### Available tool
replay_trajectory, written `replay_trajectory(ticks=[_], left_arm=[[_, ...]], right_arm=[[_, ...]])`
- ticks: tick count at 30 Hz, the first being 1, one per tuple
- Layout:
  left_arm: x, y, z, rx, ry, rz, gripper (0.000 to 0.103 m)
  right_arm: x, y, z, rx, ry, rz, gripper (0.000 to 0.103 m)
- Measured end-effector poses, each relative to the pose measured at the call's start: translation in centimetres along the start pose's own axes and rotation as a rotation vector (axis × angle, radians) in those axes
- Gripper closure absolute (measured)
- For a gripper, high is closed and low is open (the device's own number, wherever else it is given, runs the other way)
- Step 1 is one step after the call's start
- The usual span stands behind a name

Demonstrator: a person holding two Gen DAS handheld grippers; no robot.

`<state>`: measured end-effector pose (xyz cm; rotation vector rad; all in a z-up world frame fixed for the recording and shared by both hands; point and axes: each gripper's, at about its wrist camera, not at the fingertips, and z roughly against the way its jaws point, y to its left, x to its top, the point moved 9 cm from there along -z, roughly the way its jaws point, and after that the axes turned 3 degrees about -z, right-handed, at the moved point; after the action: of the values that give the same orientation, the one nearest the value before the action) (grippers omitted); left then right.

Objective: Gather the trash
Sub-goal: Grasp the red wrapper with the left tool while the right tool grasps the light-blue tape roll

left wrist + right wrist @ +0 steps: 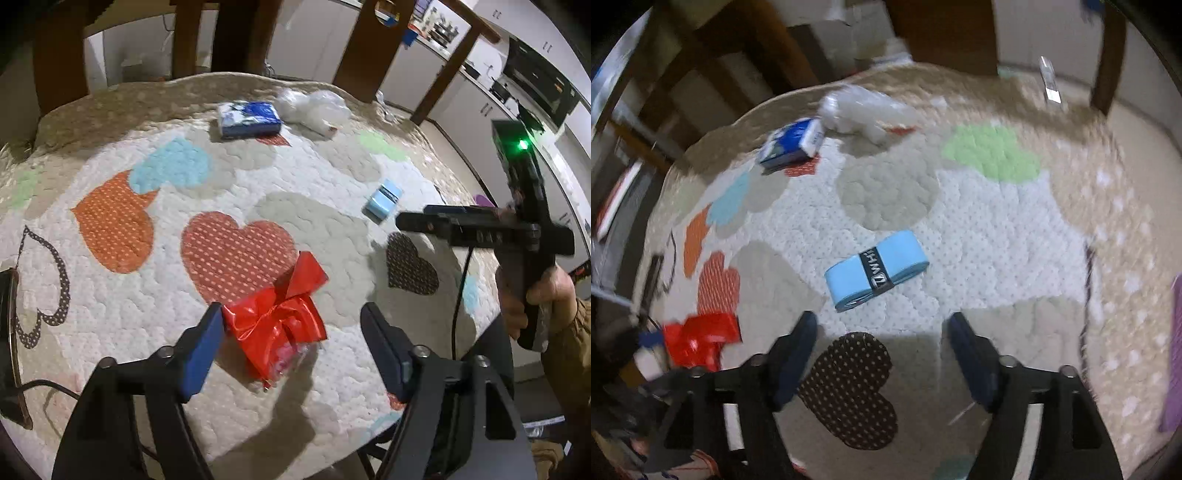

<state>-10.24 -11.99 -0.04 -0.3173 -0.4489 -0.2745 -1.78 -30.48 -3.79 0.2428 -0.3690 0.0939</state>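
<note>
A red plastic wrapper, knotted like a bow, lies on the heart-patterned quilted tablecloth. My left gripper stands open around it. The left pad meets the wrapper's edge and the right pad is well clear. A light blue roll with a black band lies just beyond my right gripper, which is open with nothing between its fingers. The roll also shows in the left wrist view. The red wrapper appears blurred at the lower left of the right wrist view.
A blue and white packet and crumpled clear plastic lie near the table's far edge, with wooden chairs behind. A hand holds the other gripper's handle at right. A small clear wrapper lies far right.
</note>
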Motion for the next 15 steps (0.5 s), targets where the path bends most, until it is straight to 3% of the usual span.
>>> replay_trajectory(ticks=[3,7,11,13,15], left_arm=[[0.9,0.4,-1.0,0.049,0.000,-0.029,0.026],[1.8,0.6,-2.9,0.086,0.016,-0.058,0.025],[0.7,-0.6,-4.9,0.080,0.069,-0.087,0.025],[0.0,-1.2,-5.5,0.162,0.062,-0.146,0.025],[-0.4,-1.4,-5.5,0.194,0.050,-0.153,0.027]], right_arm=[[0.0,0.1,-0.4,0.002,0.002,0.019,0.019],[0.3,-0.4,-1.8,0.092,0.033,-0.164,0.019],[2.1,-0.3,-2.5,0.063,0.022,-0.259,0.022],[3.0,0.2,-3.1,0.019,0.016,-0.249,0.022],[3.1,0.9,-3.7,-0.041,0.013,-0.216,0.023]])
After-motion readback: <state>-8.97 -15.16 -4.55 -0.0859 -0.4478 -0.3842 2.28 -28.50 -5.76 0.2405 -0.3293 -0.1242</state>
